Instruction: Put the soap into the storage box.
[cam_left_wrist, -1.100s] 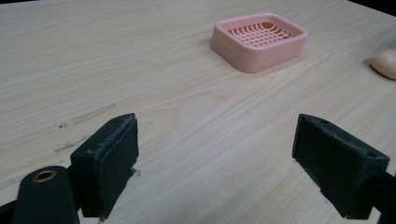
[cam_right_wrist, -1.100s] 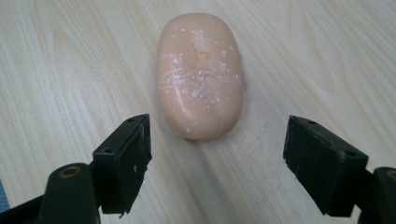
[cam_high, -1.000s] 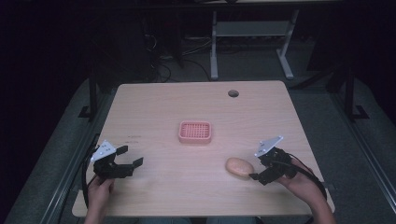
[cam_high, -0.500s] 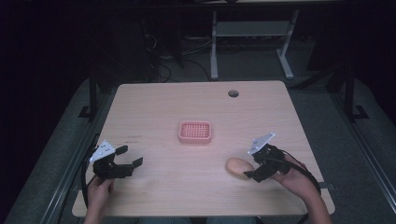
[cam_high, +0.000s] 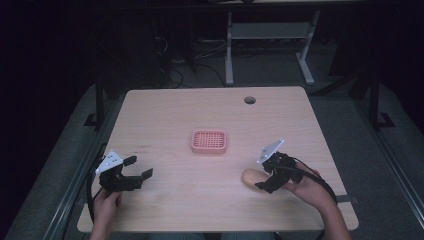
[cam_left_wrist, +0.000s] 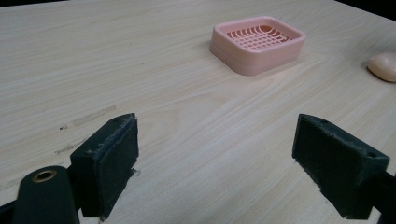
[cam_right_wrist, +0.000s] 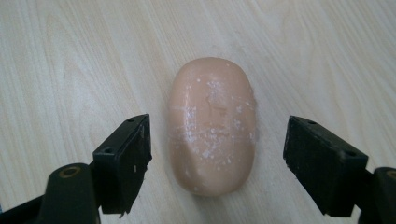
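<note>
The peach soap bar (cam_right_wrist: 212, 125) is seen lying flat on the wooden surface (cam_high: 175, 115), near the right edge and to the near right of the pink slatted soap dish (cam_high: 209, 141). The right gripper (cam_right_wrist: 215, 163) is held over it, fingers spread on either side without touching. The left gripper (cam_high: 137, 167) is held released at the near left, well apart.

We are holding our left gripper (cam_high: 134, 169) low over the near left of the table, jaws spread wide and pointing right across it, our left hand (cam_high: 106, 204) gripping it from below. We are angling our right gripper (cam_high: 264, 176) down and leftward at the near right, jaws gaping wide apart, our right hand (cam_high: 307, 189) wrapping its body, cable trailing back.
</note>
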